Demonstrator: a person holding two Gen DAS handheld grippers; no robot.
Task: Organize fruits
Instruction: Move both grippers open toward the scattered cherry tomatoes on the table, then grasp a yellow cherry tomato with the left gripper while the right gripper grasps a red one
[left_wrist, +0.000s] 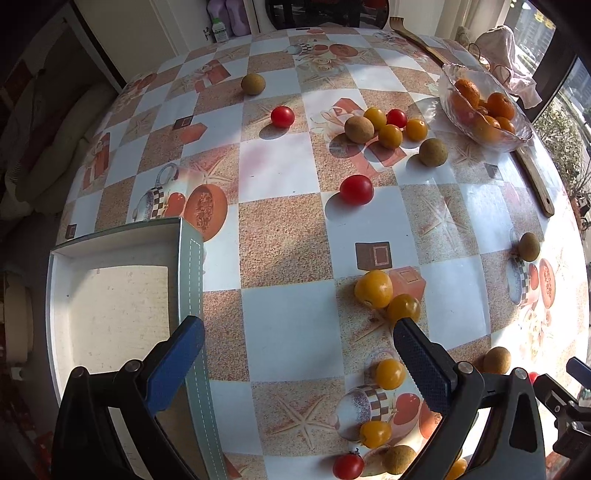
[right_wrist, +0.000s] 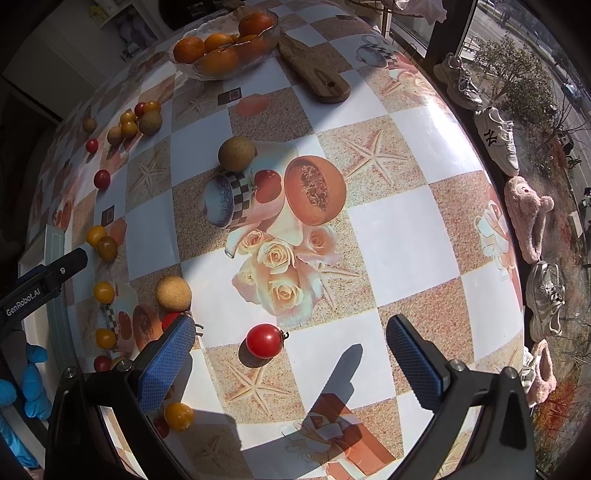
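Hovering both grippers over the counter (right_wrist: 406, 229), nothing picked up yet. My right gripper (right_wrist: 290, 345) stands wide and empty, and a red cherry tomato (right_wrist: 264, 340) sits on the checked cloth right between its fingers, a touch nearer the left one. That looks like my target. My left gripper (left_wrist: 298, 349) is wide and empty too, with a bare white square of cloth between its fingertips and two yellow cherry tomatoes (left_wrist: 373, 288) touching each other just ahead of its right finger.

Fruit is scattered everywhere: a cluster of yellow and red tomatoes with brown longan-like fruits (left_wrist: 359, 129) far out, more red ones (left_wrist: 356, 189) lying alone mid-counter. The glass bowl (left_wrist: 448, 79) at the far edge holds only mandarins (left_wrist: 500, 105). The white tray (left_wrist: 110, 306) by my left gripper is empty, its rim just under the left finger.

So I judge the sorting has barely begun; this is the approach to a grasp. Next move for the right side: drop straight down until the pads flank the tomato, centre it, then close gently, since it is round, smooth, soft and likely to roll or squash. Which container takes which fruit, I cannot tell from here; the tray seems the likely home.
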